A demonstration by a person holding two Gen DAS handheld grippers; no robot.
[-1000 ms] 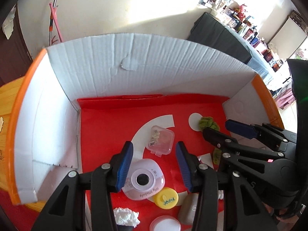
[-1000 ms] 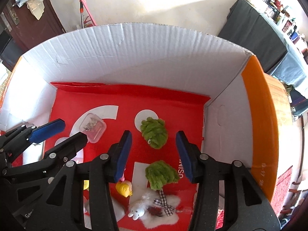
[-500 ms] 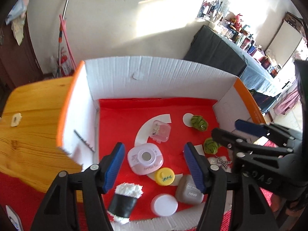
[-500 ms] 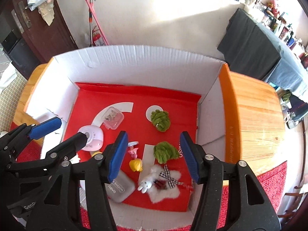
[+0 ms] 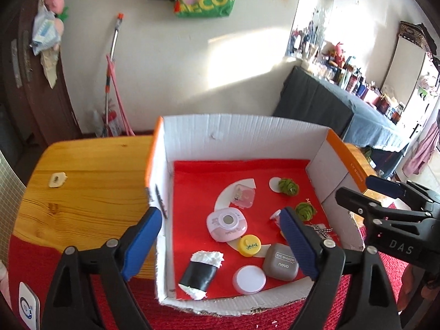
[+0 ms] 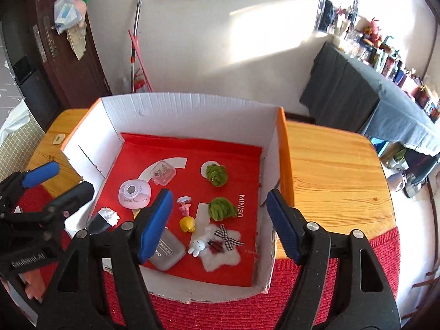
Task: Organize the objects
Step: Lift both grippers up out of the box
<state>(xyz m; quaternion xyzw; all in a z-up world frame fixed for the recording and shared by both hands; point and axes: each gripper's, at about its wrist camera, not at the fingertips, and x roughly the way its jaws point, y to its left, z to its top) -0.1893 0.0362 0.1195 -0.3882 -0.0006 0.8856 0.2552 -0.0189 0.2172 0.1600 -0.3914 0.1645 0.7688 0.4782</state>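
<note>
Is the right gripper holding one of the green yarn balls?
No. The right gripper is empty with jaws opening, and both green yarn balls lie on the box's red liner.

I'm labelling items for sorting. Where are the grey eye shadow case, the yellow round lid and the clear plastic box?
Grey eye shadow case (image 5: 281,261), left wrist view, on its printed top.
Yellow round lid (image 5: 249,245), left wrist view, centre of its top.
Clear plastic box (image 6: 163,174), right wrist view, on its lid.
</note>
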